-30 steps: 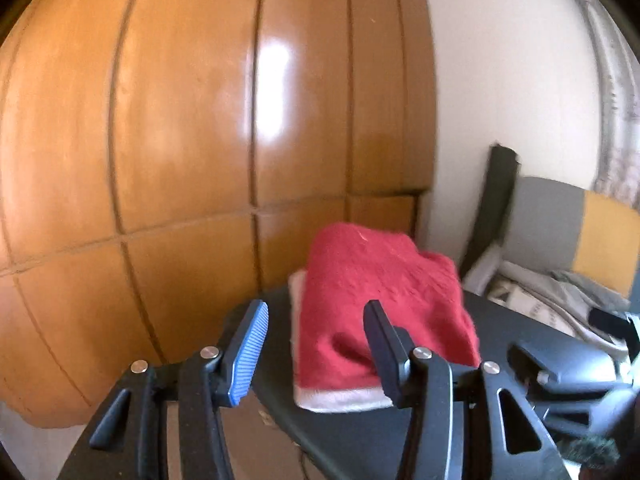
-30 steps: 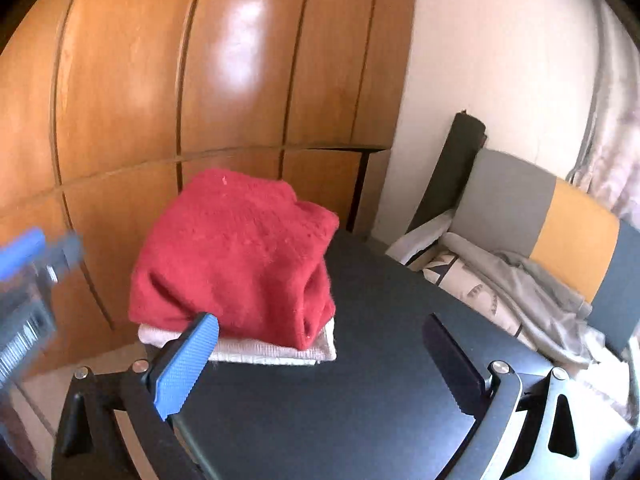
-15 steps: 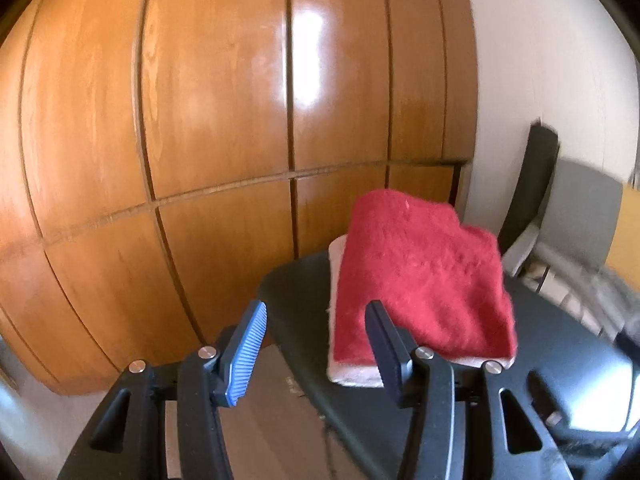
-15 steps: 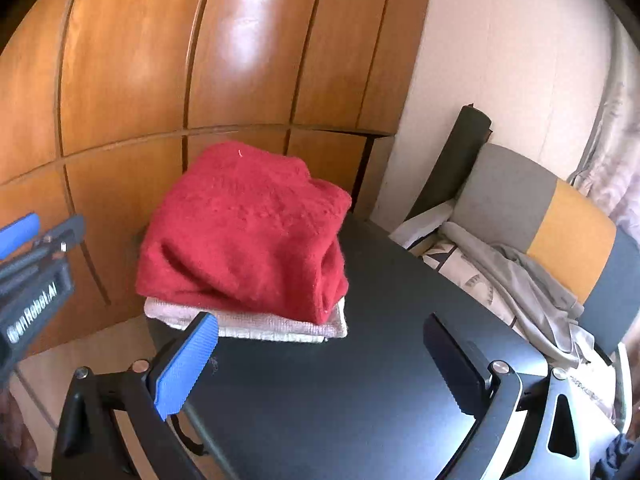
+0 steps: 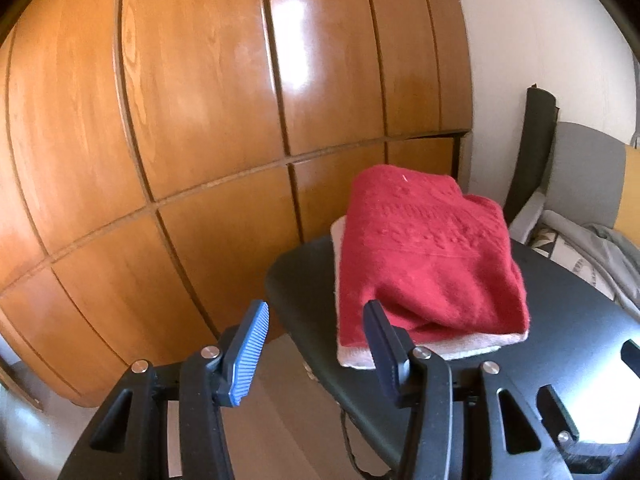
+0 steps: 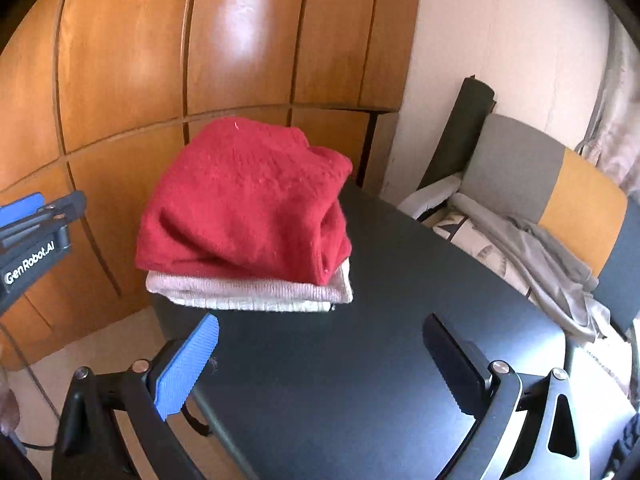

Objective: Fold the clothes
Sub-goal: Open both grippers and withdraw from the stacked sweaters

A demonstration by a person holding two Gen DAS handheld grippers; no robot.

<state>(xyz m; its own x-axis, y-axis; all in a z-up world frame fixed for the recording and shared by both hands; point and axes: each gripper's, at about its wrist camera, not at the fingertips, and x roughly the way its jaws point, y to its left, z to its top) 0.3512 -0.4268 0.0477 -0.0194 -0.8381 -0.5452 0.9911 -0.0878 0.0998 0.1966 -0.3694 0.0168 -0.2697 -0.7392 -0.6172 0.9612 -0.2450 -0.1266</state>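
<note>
A folded red sweater [image 5: 424, 256] [image 6: 244, 204] lies on top of a folded pale pink garment [image 5: 472, 346] [image 6: 248, 292] at the far left end of a black table [image 5: 572, 320] [image 6: 360, 360]. My left gripper [image 5: 316, 328] is open and empty, held off the table's left end, just short of the stack. My right gripper [image 6: 320, 348] is open and empty above the table, in front of the stack. The left gripper also shows at the left edge of the right wrist view [image 6: 36, 224].
Glossy wooden wardrobe doors [image 5: 200, 120] [image 6: 160, 60] stand close behind the table. A grey and yellow chair [image 6: 560, 184] [image 5: 588, 176] at the right holds a loose grey garment [image 6: 540, 256]. A dark rolled mat [image 6: 460, 128] leans on the wall.
Both grippers have drawn back from the stack, so it looks smaller and further off. The left gripper's view has swung left. The stack has not moved.
</note>
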